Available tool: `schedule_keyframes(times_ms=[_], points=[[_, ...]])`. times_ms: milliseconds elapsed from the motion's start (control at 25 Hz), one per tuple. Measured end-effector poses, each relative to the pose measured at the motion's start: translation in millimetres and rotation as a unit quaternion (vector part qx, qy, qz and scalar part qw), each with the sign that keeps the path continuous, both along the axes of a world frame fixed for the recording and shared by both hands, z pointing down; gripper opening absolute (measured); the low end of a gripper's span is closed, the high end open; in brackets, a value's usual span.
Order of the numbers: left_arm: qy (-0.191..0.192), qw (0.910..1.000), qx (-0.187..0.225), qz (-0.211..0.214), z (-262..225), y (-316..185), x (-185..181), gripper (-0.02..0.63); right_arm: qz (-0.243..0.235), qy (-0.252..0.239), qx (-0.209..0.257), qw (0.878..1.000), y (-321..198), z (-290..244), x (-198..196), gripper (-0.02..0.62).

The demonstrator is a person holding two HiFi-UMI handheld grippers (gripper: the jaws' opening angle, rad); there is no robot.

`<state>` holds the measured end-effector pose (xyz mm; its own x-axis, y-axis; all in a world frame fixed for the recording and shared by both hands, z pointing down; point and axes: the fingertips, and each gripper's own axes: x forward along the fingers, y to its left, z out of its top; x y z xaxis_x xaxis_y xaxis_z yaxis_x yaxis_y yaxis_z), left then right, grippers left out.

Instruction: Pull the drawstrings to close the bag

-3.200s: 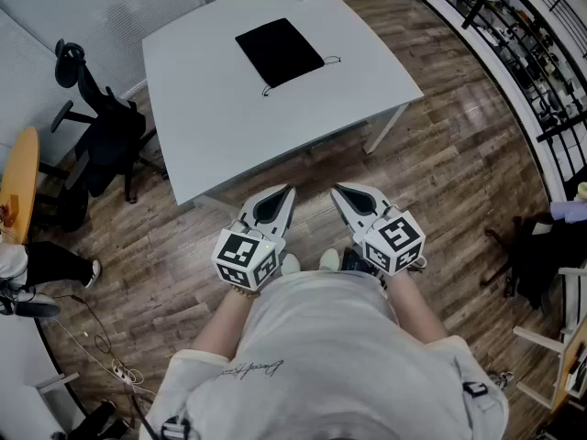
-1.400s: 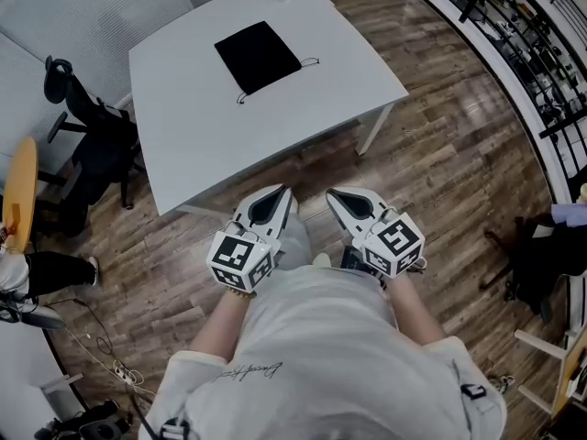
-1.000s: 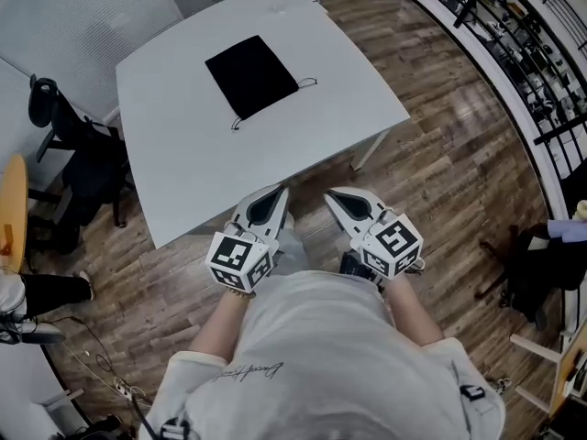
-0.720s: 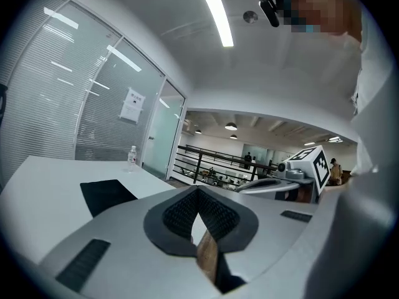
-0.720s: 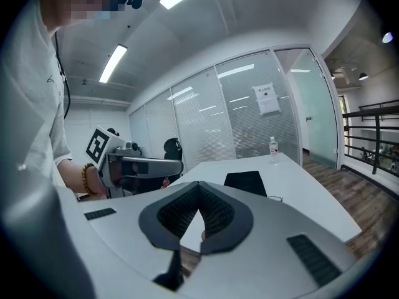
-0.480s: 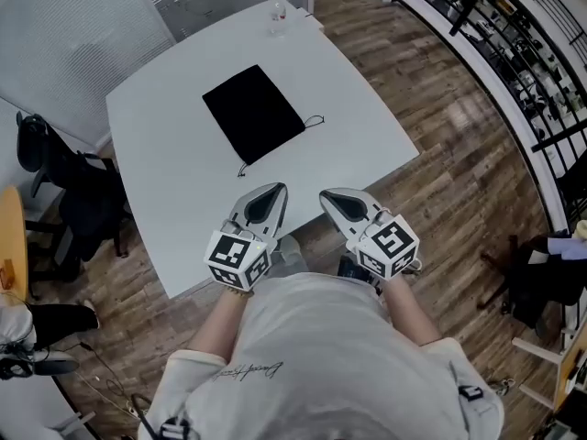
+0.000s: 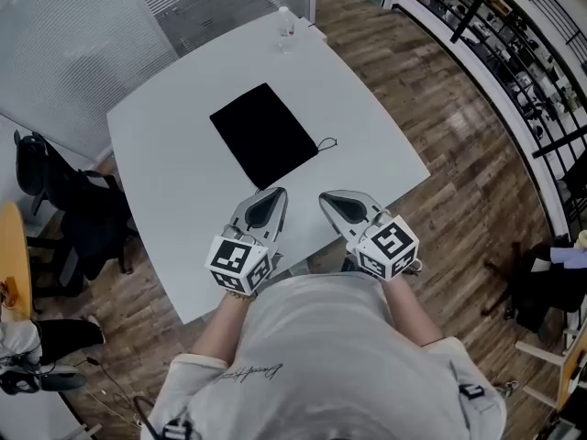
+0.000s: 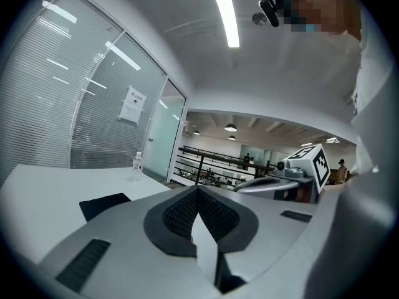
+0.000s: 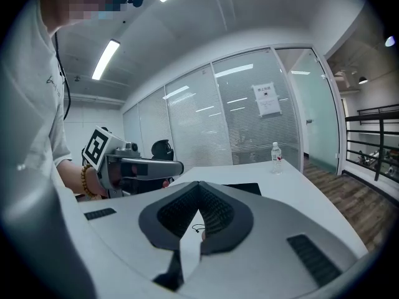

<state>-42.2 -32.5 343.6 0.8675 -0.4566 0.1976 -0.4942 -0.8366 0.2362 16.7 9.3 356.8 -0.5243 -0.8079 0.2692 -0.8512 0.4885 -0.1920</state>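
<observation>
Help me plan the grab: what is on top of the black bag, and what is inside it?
Nothing lies on the black bag; it rests flat on the white table, a drawstring loop trailing from one corner. Its cloth hides whatever may be inside.

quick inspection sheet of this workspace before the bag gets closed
surface: white table, two items on it
job's things: black drawstring bag lying flat; drawstring loop at its right corner, untouched
clutter: water bottle upright near the far edge
grippers: left claw and right claw both shut, empty, over the near table edge, short of the bag
cables: nothing seen on the table
surroundings: office chair at left, railing at right, wood floor
</observation>
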Motion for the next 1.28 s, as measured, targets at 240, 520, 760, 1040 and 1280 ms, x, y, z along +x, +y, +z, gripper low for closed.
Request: schedule_keyframes(times_ms=[240, 520, 760, 1040, 1280], points=[[0.004, 0.9999, 0.008, -0.013, 0, -9, 7, 0.011, -0.010, 0.008, -0.002, 1.000, -12, 0, 8, 0.023], [0.004, 0.9993, 0.002, -0.036, -2, -22, 18, 0.011, -0.048, 0.010, -0.005, 0.999, -33, -3, 20, 0.023], [0.005, 0.9980, 0.000, -0.063, -2, -35, 25, 0.011, -0.071, 0.011, -0.009, 0.997, -50, -1, 35, 0.023], [0.000, 0.9968, -0.008, -0.080, 4, -42, 35, 0.011, -0.088, 0.008, -0.015, 0.996, -63, 5, 46, 0.023], [-0.002, 0.9945, -0.018, -0.103, 10, -52, 33, 0.011, -0.097, 0.007, -0.018, 0.995, -72, 10, 52, 0.023]])
